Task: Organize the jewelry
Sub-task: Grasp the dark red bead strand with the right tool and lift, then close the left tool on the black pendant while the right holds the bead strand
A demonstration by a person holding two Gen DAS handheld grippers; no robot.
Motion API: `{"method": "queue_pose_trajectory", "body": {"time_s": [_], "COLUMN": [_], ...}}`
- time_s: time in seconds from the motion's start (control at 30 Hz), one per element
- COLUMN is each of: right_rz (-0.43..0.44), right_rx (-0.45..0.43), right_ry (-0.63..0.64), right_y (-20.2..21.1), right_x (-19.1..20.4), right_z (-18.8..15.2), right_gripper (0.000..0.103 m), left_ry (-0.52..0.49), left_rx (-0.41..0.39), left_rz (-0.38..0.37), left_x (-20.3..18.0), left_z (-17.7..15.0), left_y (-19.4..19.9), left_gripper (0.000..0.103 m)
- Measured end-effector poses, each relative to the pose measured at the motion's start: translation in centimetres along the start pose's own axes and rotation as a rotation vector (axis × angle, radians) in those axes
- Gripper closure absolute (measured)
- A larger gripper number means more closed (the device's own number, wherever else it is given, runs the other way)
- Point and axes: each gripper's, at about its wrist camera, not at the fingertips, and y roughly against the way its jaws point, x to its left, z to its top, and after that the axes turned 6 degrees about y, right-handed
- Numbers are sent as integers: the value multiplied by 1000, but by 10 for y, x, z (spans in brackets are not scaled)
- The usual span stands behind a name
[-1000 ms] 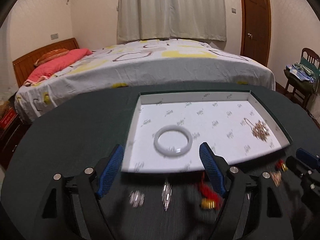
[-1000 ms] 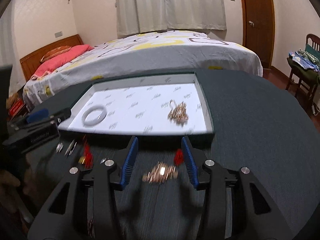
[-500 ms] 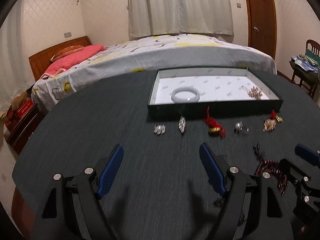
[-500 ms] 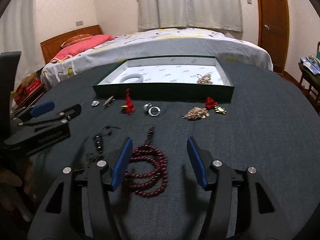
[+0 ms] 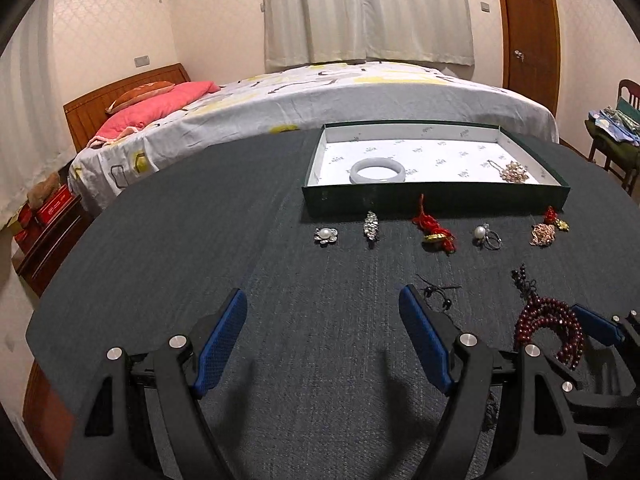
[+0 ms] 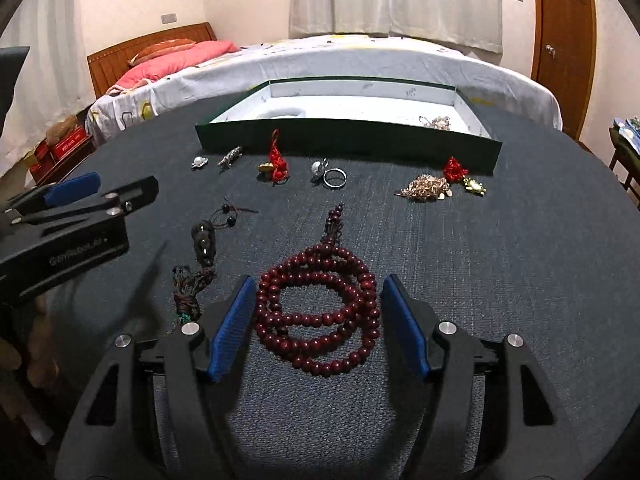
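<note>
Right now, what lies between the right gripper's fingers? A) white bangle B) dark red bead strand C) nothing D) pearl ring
B: in the right wrist view the bead strand lies coiled on the table between the blue pads of the right gripper, whose jaws are opening and not touching it; the bangle sits in the box, and the pearl ring lies farther off, near the box.
</note>
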Motion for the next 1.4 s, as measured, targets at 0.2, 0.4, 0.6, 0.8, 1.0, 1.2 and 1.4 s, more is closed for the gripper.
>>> {"method": "queue_pose_trajectory", "body": {"time_s": [0.2,0.4,0.6,0.8,1.0,1.2,1.4], "right_rz": [-1,-8,-37,-36,-20,-14,-14], "right_rx": [-4,-11,-30,-41,-45,-47,-47], "right_ry": [-9,-8,-62,-97,-112,-116,-118], "right_y": [2,4,10,14,15,16,16], "right_x": [-8,-16,-35,-45,-49,-50,-49], "right_z": [-1,0,3,2,0,-1,0], "right_gripper": [81,91,92,92,92,92,92], "left_ry": [-14,-15,-20,-12,-2,16,32], "left_rx": [1,14,23,61,108,146,144], "left_rz": [-14,-43,-95,-146,-134,-95,-118], "left_x": [-7,-15,-25,-37,-40,-25,-22], "left_z": [-2,-4,-6,-13,-16,-21,-19], "left_y": [1,1,3,-2,-14,-19,-21], "left_gripper": [27,27,27,27,32,37,37]}}
